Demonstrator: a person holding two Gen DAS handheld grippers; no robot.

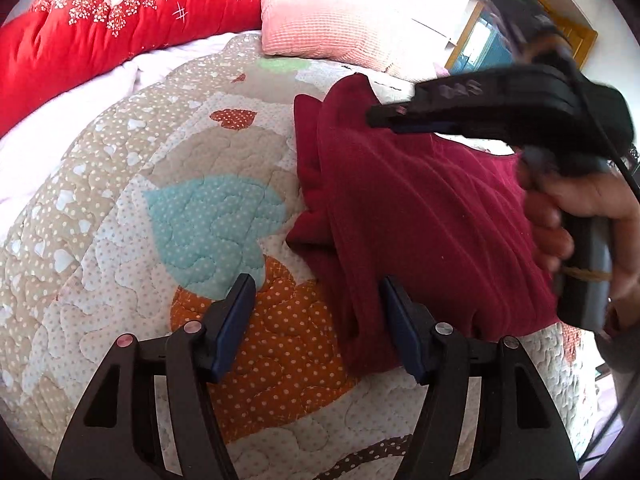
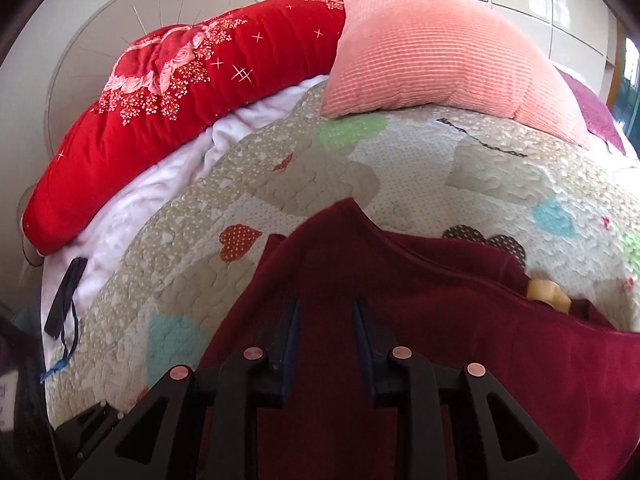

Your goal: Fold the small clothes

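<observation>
Lying bunched on the heart quilt [image 1: 200, 208] of a bed: a dark red top [image 1: 420, 208], with folds and wrinkles down its left side. Behind it, a pink pillow [image 1: 340, 28] and a bright red blanket [image 1: 120, 32].

Left gripper [image 1: 316, 282] low and wide apart, holding nothing. One pad right at the near edge of the top, the other over bare quilt.

Right gripper [image 2: 326, 304] pointing down over the middle of the top, pads pulled close with a thin gap between. Hard to tell whether any cloth is pinched in there. Seen from the left side too, with a hand [image 1: 560, 216] around its handle.

Looks like part way through a fold, with the top not neat yet.

Things that could go wrong:
- Grabbing quilt along with the top, because the left pads sit half on each. Then a lift would pull the bedding up too.
- Pinching just one layer at the wrinkly edge, so the fold comes out crooked.
- Pressing or pulling with the right side too early, dragging the whole top along the soft quilt.
- Catching the small pale thing [image 2: 548, 290] poking out at the far edge of the top.
</observation>
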